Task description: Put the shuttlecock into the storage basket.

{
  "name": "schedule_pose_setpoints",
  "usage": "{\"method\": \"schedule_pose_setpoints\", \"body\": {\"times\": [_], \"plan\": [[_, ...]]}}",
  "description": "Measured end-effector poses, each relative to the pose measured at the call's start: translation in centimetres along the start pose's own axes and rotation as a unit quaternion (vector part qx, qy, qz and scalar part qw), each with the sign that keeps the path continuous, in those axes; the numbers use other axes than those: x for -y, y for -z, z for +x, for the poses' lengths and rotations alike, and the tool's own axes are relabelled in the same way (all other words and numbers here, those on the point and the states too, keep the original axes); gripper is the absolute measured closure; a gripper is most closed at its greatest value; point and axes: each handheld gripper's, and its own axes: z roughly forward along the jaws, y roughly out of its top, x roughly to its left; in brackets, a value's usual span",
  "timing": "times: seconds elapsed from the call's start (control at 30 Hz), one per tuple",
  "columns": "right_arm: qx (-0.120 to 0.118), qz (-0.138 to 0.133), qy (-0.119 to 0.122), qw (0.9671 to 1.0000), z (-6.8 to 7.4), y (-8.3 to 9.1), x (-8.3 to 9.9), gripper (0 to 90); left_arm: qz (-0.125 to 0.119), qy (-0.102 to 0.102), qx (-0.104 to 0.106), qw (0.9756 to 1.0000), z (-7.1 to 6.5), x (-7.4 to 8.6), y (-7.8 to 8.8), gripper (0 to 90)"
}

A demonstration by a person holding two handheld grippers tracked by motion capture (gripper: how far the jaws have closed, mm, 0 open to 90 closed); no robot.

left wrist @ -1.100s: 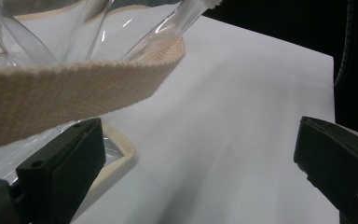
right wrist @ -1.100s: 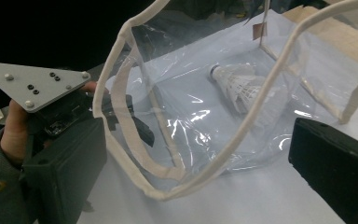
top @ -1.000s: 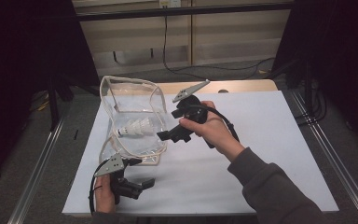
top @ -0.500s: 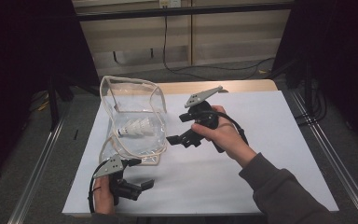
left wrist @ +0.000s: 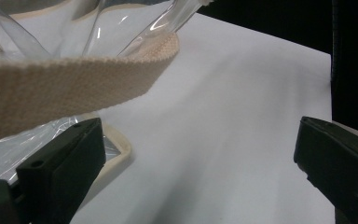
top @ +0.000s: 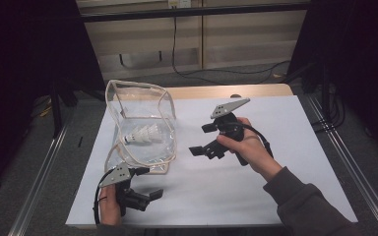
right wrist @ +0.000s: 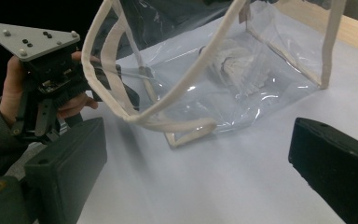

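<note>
On the white table cover (top: pixel 275 187) a clear plastic bag (top: pixel 145 128) with cream fabric trim is lying open toward the person, and a white shuttlecock (top: pixel 145 133) is resting inside it on the lower wall. Over the last second the right gripper (top: pixel 204 140) has been drawing back from the mouth of the bag toward the middle of the table, and it is now hovering well apart from the bag with its jaws spread wide and nothing between them; I am judging that the shuttlecock has already been placed and the hand is simply clearing away. Meanwhile the left gripper (top: pixel 150 184) has been staying at the near edge of the bag, just beside the cream strap (left wrist: pixel 65 88); its jaws are also standing apart, and the strap is hanging above and in front of them rather than being pinched. What remains may be closing or moving the bag, though that is only a guess. Creases and glare in the plastic are blurring the shuttlecock in the right gripper view (right wrist: pixel 235 58), so its exact pose is hard to read, and whether the left jaw is touching the trim is not clear.
</note>
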Motion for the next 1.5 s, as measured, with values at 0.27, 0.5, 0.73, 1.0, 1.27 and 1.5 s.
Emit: {"method": "schedule_pose_setpoints", "body": {"times": [0.27,0.5,0.73,1.0,1.27,1.5], "plan": [[0.007,-0.002,-0.004,1.0,-1.0,0.9,1.6,3.8,0.001,-0.002,0.0,1.0,0.0,0.0,0.1,2.2],[0.011,-0.006,-0.01,0.9999,-1.6,1.4,2.8,3.8,0.001,-0.001,0.001,1.0,-0.1,0.0,0.0,2.2],[0.015,0.002,-0.011,0.9998,-1.9,1.8,3.8,3.8,0.001,-0.001,0.0,1.0,0.0,0.0,0.0,2.2],[0.018,0.001,-0.007,0.9998,-2.0,2.1,4.7,3.8,0.001,-0.001,0.0,1.0,0.0,0.0,0.0,2.2],[0.024,-0.001,-0.016,0.9996,-2.6,2.8,6.2,3.8,0.001,-0.001,0.0,1.0,0.0,0.0,0.1,2.2],[0.03,-0.003,-0.022,0.9993,-3.0,3.6,7.7,3.8,0.0,-0.002,0.0,1.0,0.0,0.0,0.1,2.2]]}}
